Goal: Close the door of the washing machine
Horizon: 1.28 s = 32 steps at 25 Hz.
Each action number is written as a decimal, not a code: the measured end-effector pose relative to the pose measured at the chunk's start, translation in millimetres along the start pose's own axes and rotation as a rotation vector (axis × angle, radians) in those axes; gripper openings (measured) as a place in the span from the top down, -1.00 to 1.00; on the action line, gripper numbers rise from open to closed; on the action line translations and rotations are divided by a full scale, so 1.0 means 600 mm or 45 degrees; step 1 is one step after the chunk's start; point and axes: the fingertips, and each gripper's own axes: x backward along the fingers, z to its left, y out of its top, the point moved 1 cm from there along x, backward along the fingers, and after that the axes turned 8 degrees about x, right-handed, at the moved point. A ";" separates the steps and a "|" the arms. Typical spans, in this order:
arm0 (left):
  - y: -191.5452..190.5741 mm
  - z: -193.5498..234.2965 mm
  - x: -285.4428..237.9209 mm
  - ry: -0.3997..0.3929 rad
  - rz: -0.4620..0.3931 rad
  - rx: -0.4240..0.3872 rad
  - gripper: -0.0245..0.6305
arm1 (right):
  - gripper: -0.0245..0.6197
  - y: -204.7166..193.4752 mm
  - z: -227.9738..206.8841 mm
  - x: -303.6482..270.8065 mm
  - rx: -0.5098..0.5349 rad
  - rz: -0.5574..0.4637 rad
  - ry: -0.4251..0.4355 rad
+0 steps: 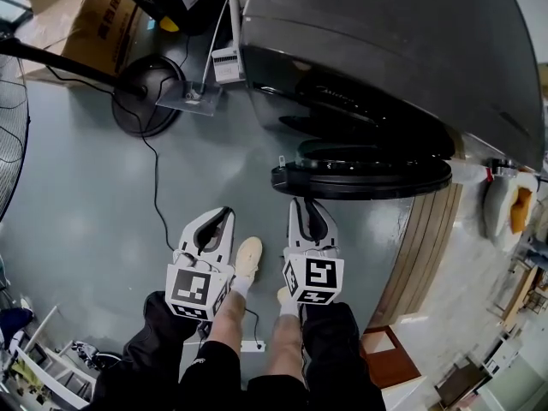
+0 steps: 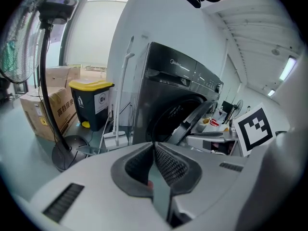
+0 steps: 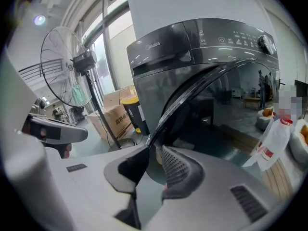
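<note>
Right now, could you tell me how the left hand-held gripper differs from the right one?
Jaws: the left hand-held gripper has its jaws together with nothing between them, while the right hand-held gripper has its jaws apart. Place: the right one's tips reach the edge of the open door, which lines up with their gap, while the left one is over floor, left of the door. Both point toward the washing machine.

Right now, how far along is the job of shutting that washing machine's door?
Nothing is done yet: the door of the washing machine stands swung wide open. In hand: the right hand-held gripper, jaws apart, sits at the door's rim; contact is unclear. The left hand-held gripper is shut and empty beside it. Left to do: swing the door shut.
</note>
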 end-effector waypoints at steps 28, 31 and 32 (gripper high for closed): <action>0.048 0.057 -0.052 0.016 -0.067 0.029 0.83 | 0.74 0.088 -0.034 -0.122 0.025 -0.109 -0.044; 0.048 0.062 -0.059 0.018 -0.069 0.038 0.83 | 0.75 0.094 -0.036 -0.133 0.030 -0.115 -0.046; 0.048 0.064 -0.061 0.019 -0.068 0.039 0.83 | 0.75 0.095 -0.037 -0.137 0.031 -0.115 -0.046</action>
